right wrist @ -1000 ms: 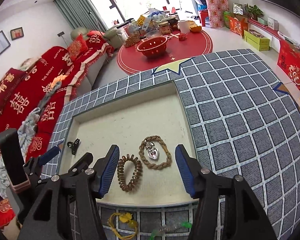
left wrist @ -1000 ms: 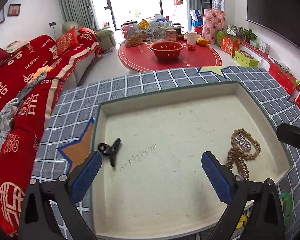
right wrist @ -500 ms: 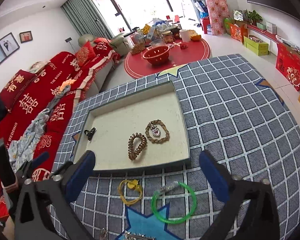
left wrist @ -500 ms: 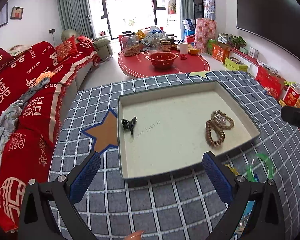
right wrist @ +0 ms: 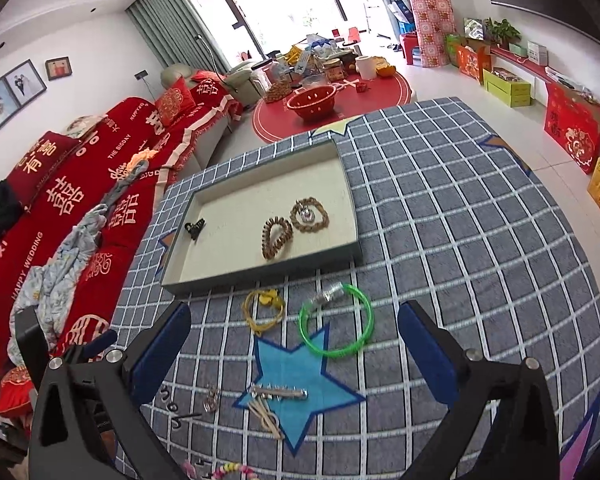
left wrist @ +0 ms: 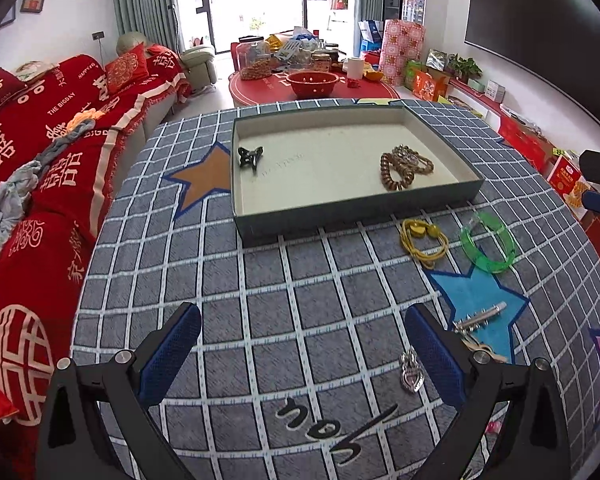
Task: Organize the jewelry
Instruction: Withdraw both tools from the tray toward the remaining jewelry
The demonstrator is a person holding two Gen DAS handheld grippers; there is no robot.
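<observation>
Right gripper (right wrist: pixel 294 354) spread wide, nothing between the pads; left gripper (left wrist: pixel 302 354) likewise wide and empty. Both hang over the checked cloth (right wrist: pixel 460 240), on the near side of the tray (right wrist: pixel 260 276).

In the tray: black claw clip (right wrist: pixel 194 228), coiled brown band (right wrist: pixel 276 237), braided bracelet with a silver charm (right wrist: pixel 309 216).

Loose on the cloth: yellow cord band (right wrist: pixel 262 310), green bangle (right wrist: pixel 335 320), silver barrette (right wrist: pixel 278 393) on the blue star, small silver pendant (left wrist: pixel 411 370) just beside my left pad.

Step in hand, as I judge it: between placements, choosing the next piece. The green bangle lies nearest my right jaws' line. Next move calls for dropping onto its rim, pinching one side and lifting it over the tray wall.
</observation>
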